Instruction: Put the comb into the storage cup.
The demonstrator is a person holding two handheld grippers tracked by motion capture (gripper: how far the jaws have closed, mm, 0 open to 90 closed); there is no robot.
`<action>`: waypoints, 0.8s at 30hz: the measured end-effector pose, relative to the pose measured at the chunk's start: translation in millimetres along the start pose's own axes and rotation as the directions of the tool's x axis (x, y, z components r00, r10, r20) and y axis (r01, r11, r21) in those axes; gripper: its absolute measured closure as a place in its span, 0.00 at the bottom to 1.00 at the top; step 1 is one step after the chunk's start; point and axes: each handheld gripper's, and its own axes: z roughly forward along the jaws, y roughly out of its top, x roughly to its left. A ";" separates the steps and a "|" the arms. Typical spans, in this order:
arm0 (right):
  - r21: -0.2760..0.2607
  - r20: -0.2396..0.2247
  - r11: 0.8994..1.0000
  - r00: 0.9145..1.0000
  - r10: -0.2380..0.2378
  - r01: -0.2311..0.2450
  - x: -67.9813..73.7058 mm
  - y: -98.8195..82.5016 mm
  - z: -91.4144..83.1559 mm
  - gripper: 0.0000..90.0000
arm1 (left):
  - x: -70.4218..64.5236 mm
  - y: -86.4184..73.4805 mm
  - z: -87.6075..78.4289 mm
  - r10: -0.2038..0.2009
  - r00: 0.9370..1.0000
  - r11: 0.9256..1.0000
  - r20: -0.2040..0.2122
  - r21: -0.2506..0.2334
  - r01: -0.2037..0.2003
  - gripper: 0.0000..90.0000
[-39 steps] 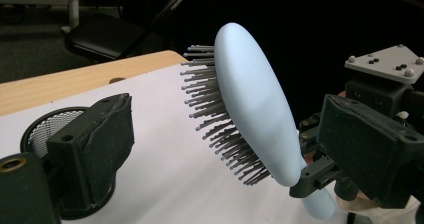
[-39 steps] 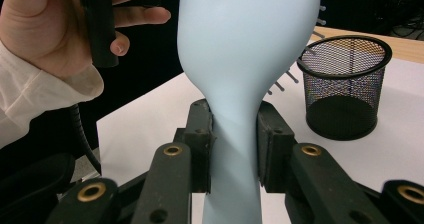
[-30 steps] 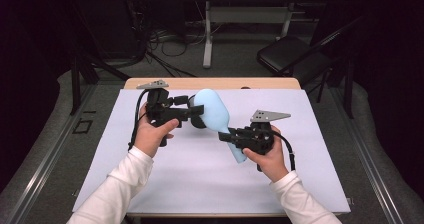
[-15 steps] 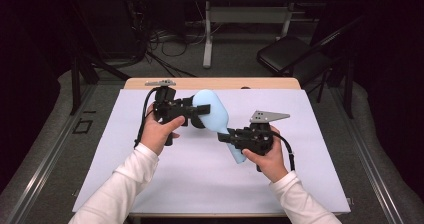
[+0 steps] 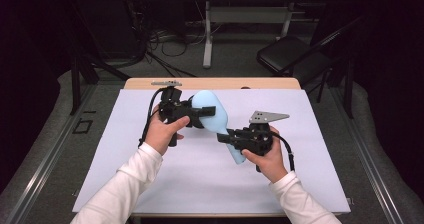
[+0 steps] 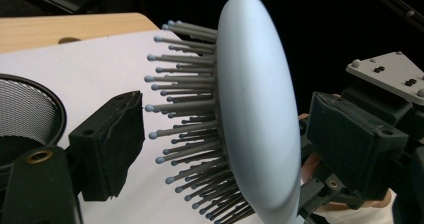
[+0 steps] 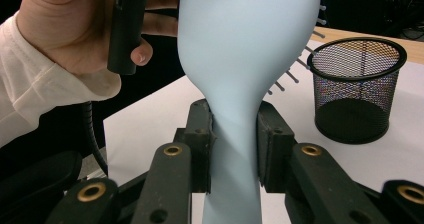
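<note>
The right gripper [image 7: 234, 149] pinched the hairbrush [image 5: 212, 115] handle at frame centre, steadying it; the left gripper [image 6: 220, 139], jaws spread, had just been closing around its head.

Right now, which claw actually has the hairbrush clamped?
The right claw, shut on the hairbrush handle; the left claw only straddles the head, pads apart.

The hairbrush [image 5: 212, 115] handle's lower end is cut off by the bottom edge in the right gripper view, and its bristles are mostly hidden behind the head. The mesh cup [image 6: 25, 114] is cut by the left edge in the left gripper view.
</note>
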 end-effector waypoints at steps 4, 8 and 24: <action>0.000 -0.001 1.000 1.000 0.000 0.000 0.3 -0.2 0.6 0.79 | 0.2 -0.6 2.4 0.003 1.000 1.000 -0.002 0.012 -0.003 0.18; 0.000 -0.001 1.000 1.000 -0.003 0.003 0.6 -0.5 1.0 0.79 | -0.3 -0.8 4.4 -0.002 1.000 1.000 0.008 0.014 0.001 0.18; 0.005 -0.003 1.000 1.000 -0.003 0.003 0.0 -2.1 3.3 0.79 | 0.4 -0.7 4.9 -0.026 0.999 1.000 0.043 0.015 0.025 0.28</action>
